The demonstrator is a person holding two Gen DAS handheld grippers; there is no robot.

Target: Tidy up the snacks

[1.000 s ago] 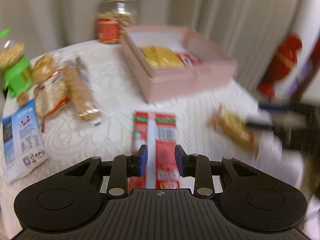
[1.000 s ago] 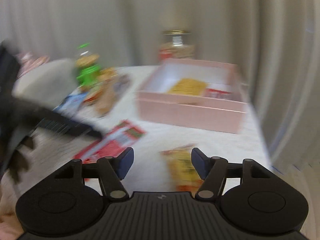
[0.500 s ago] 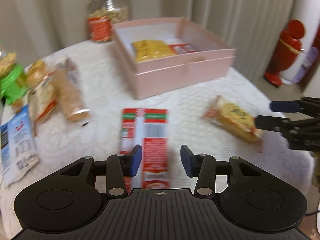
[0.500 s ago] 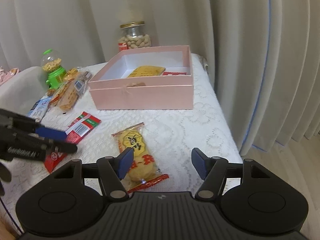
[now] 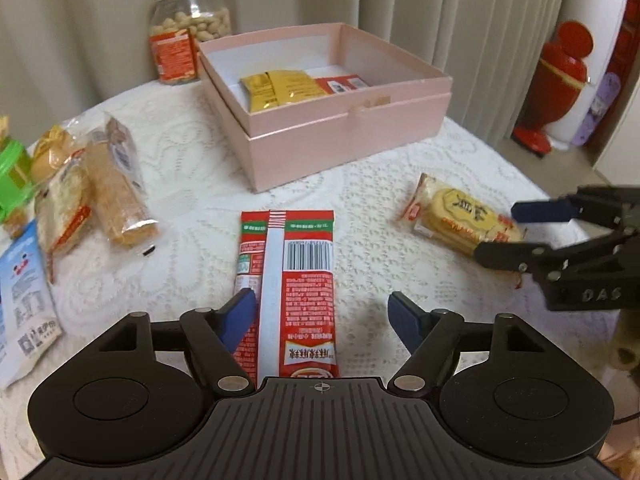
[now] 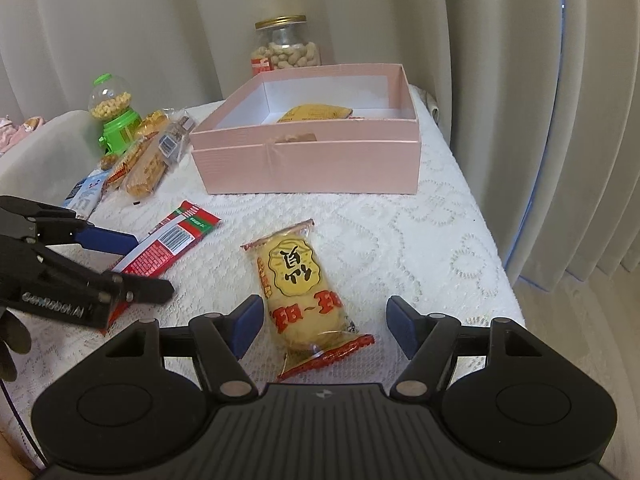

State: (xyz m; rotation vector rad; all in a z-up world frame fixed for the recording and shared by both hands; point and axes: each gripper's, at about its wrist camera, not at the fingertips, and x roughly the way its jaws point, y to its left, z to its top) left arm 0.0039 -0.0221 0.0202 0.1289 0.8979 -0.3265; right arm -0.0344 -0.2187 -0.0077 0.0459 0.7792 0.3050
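A red snack packet (image 5: pixel 294 280) lies flat on the lace tablecloth between the fingers of my open left gripper (image 5: pixel 322 318); it also shows in the right wrist view (image 6: pixel 168 244). A yellow rice cracker packet (image 6: pixel 306 284) lies between the fingers of my open right gripper (image 6: pixel 324 326); it also shows in the left wrist view (image 5: pixel 460 216). A pink box (image 5: pixel 344 136) holds a yellow packet (image 5: pixel 280 88) and a red one (image 5: pixel 342 83).
A peanut jar (image 5: pixel 186 32) stands behind the box. Several biscuit packets (image 5: pixel 108 184), a blue-white packet (image 5: pixel 26 300) and a green candy dispenser (image 6: pixel 114 116) lie at the left. The table edge (image 6: pixel 492 248) drops off at the right, by curtains.
My left gripper's fingers have opened wider around the red packet. My right gripper has moved closer to the yellow cracker packet, which now lies between its fingers.
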